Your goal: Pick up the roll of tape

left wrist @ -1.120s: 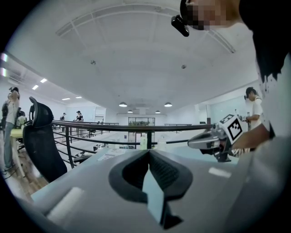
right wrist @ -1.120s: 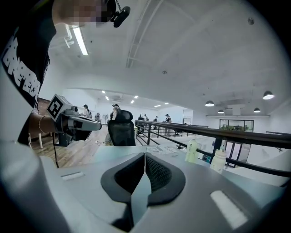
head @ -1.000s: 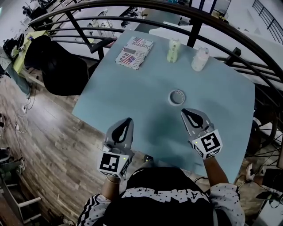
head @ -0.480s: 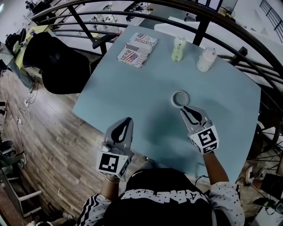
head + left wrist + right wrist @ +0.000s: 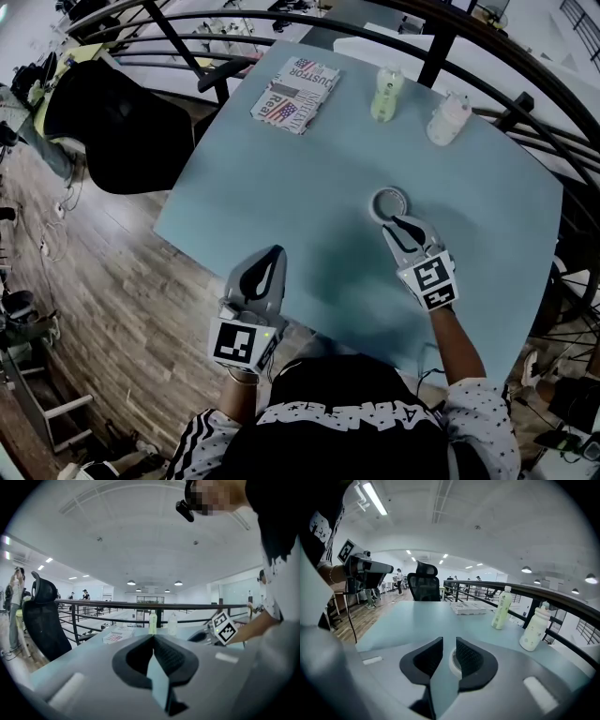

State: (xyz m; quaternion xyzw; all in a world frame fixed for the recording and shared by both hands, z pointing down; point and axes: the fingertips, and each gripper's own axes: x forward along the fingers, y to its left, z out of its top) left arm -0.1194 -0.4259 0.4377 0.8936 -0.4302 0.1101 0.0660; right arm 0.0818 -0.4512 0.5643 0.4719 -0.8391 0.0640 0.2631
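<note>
Blue table (image 5: pixel 281 187) fills most of what I see, with a dark railing (image 5: pixel 234 19) behind it. The roll of tape (image 5: pixel 388 202) lies flat on the table, a bit to my right, with bare table all around it. My right gripper (image 5: pixel 397 225) is just at the near edge of the roll. Its jaws have just been opening and now stand apart. In the right gripper view the white roll shows through the gap, mostly behind one jaw. The pads do not press on it, so I do not hold it yet

I think the good way is to put one jaw in the hole and keep the other outside, so the ring's wall sits between the pads. The roll looks a little off to one side, so I should line up first, then squeeze slowly and lift. If I bump the rim, the roll may slide away

My right arm reaches out and its gripper tips down at the table. My left gripper (image 5: pixel 272 258) hangs by the table's near edge, pointing forward, jaws together with nothing in them
</note>
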